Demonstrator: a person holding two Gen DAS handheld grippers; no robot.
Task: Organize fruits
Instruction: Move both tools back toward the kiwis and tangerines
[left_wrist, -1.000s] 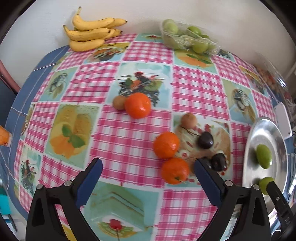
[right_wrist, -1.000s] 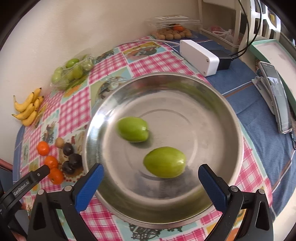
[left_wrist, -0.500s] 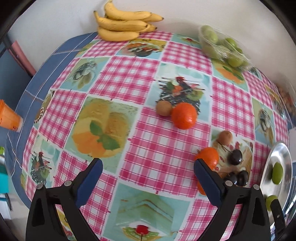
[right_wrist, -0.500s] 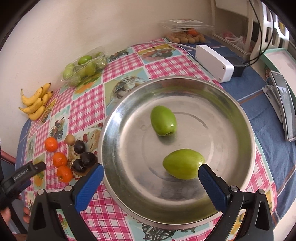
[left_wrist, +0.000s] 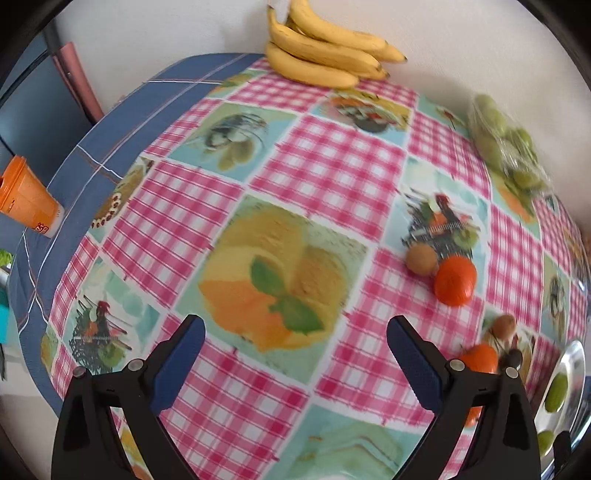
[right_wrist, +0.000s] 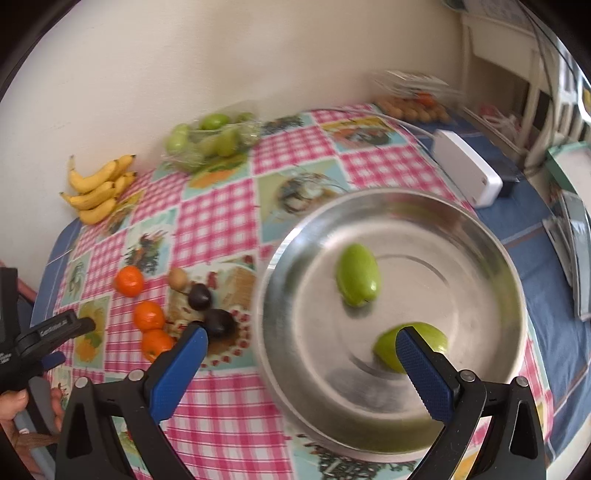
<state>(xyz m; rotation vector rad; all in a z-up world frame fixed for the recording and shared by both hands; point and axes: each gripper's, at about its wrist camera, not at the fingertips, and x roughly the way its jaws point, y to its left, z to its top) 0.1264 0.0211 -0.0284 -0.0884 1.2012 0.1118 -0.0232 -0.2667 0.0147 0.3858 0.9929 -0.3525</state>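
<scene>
Nearest the right-hand camera, the right claw (right_wrist: 301, 347) stood with its blue pads wide apart and nothing between them, above the near rim of the metal bowl (right_wrist: 480, 236) and the checked cloth (right_wrist: 221, 417). Behind its right pad, at about 4 o'clock in the bowl, lay one green fruit (right_wrist: 428, 339); a second green fruit (right_wrist: 357, 275) lay apart from it nearer the bowl's middle. At the bowl's 9 o'clock, on the bench (right_wrist: 535, 243), two dark plums (right_wrist: 201, 297) sat close together, with a small brown fruit (right_wrist: 177, 277) just beyond them and three oranges (right_wrist: 149, 315) at their 9 o'clock. Farther back, a bag of green fruit (right_wrist: 210, 142) and a bunch of bananas (right_wrist: 98, 190) lay along the wall, and a white box (right_wrist: 467, 173) sat at 1 o'clock from the bowl.

The left claw (left_wrist: 295, 345) was likewise spread open and empty, over a printed square of the cloth. At its 2 o'clock an orange (left_wrist: 455, 280) touched a brown fruit. An orange cup (left_wrist: 26, 197) stood at the bench's 9 o'clock edge.
</scene>
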